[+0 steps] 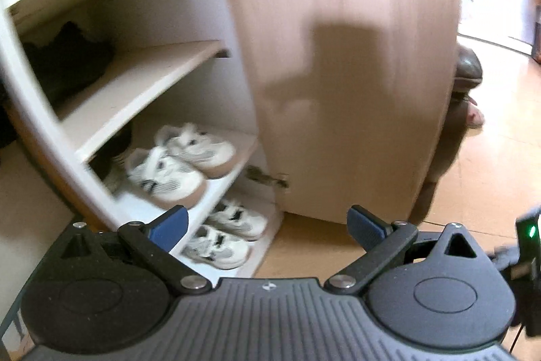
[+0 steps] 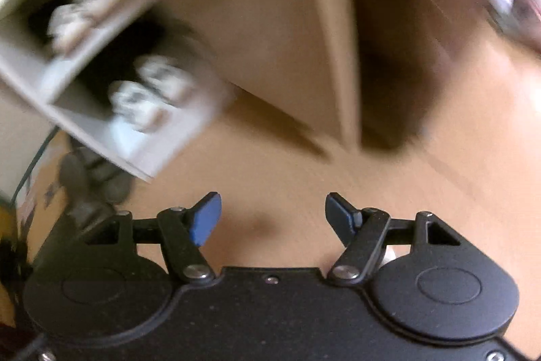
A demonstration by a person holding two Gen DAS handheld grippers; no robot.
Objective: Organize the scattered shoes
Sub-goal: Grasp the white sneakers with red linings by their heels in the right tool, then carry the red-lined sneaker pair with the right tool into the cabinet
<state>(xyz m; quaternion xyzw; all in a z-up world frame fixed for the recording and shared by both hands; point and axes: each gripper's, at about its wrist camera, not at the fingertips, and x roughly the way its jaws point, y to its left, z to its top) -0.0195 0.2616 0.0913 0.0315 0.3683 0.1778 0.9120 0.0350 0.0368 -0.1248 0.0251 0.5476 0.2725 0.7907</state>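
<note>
White sneakers (image 1: 175, 171) are sitting paired on the cabinet's (image 1: 111, 90) lower shelves, lower left of the frame, door (image 1: 345, 73) standing open at centre. Your left gripper (image 1: 267, 225) and right gripper (image 2: 273, 215) are both hanging apart, gripping nothing. Risk: you are working beside that door; clipping its edge could jolt a gripper off line.
</note>
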